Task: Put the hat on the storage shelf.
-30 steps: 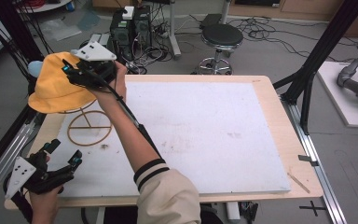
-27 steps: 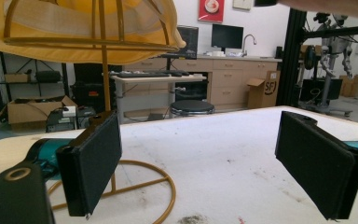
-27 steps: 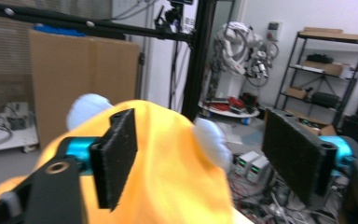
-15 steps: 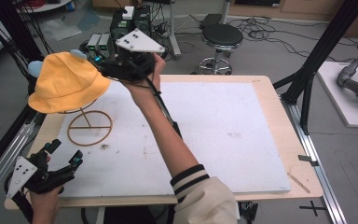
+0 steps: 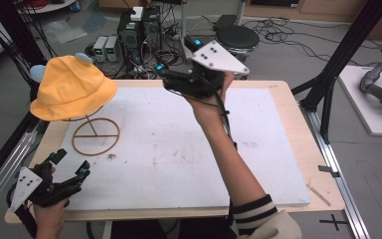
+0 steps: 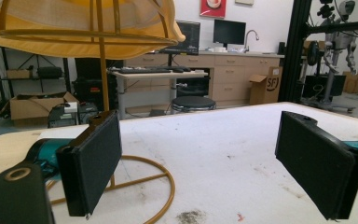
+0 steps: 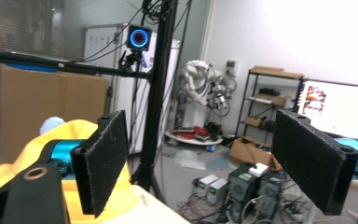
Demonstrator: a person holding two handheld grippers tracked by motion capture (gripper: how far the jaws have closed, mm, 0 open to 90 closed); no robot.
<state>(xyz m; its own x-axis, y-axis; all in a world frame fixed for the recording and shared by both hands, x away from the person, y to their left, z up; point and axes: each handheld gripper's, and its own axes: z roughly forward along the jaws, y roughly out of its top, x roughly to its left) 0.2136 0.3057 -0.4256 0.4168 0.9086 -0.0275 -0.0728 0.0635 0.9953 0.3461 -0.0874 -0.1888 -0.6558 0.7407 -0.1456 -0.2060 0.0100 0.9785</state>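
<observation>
- your right gripper (image 5: 171, 79) is jaws wide, empty, up off the table; yellow bucket hat (image 5: 71, 87) sits on its wire stand (image 5: 96, 135)
- left gripper (image 5: 69, 167) is spread too, idle; looks like a between-steps moment

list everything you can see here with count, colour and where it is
hat: 1, yellow with pale blue ears, on the stand at the table's far left
hat stand: 1, gold wire with a ring base, under the hat
table: 1, white top with wooden edge, centre
stool: 1, black, on the floor beyond the table
electronics boxes: several, black and grey, on the floor behind the table
left hand-held gripper: 1, black, open, low at the table's near left corner
right hand-held gripper: 1, black with grey plate, open, raised over the table's far edge
striped sleeve cuff: 1, black and white, bottom
</observation>
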